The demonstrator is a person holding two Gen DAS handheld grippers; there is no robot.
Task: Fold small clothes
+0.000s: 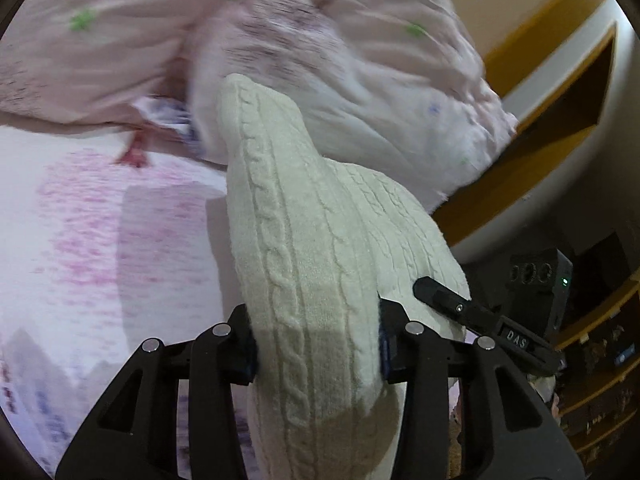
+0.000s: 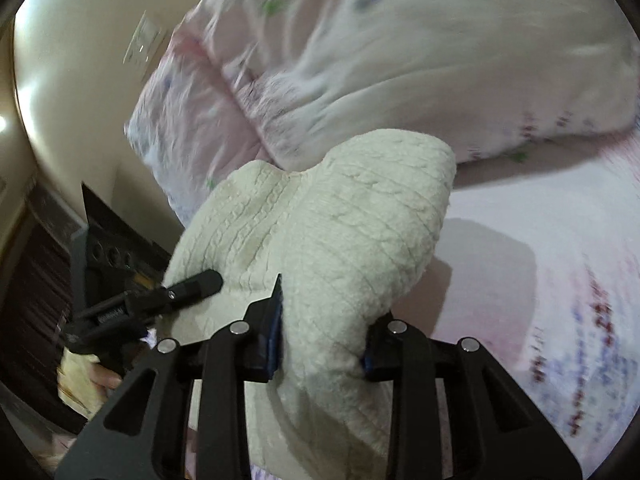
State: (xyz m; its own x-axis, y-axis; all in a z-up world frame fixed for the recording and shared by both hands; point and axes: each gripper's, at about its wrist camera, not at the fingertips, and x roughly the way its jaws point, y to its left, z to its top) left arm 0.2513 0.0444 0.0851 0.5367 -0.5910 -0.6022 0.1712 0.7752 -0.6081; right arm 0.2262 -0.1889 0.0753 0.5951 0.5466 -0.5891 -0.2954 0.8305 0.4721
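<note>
Bedroom setting; pink-patterned bed sheet (image 1: pixel 80 220) below, pale floral pillows (image 1: pixel 360 80) behind, wooden shelving at the edge. Cream cable-knit garment (image 1: pixel 304 248) held aloft above the bed, clear of the sheet; clamped in the left hand-held gripper (image 1: pixel 318 344) and likewise in the right hand-held gripper (image 2: pixel 324 344), both narrowed onto bunched knit. Long axis running straight ahead from each set of jaws toward the pillows, free end pointing away and upward; cable ribs aligned with that axis. Both grippers side by side, neither judged nearer. Likely next: lowering onto the sheet, long axis kept straight. Background motion-blurred.
</note>
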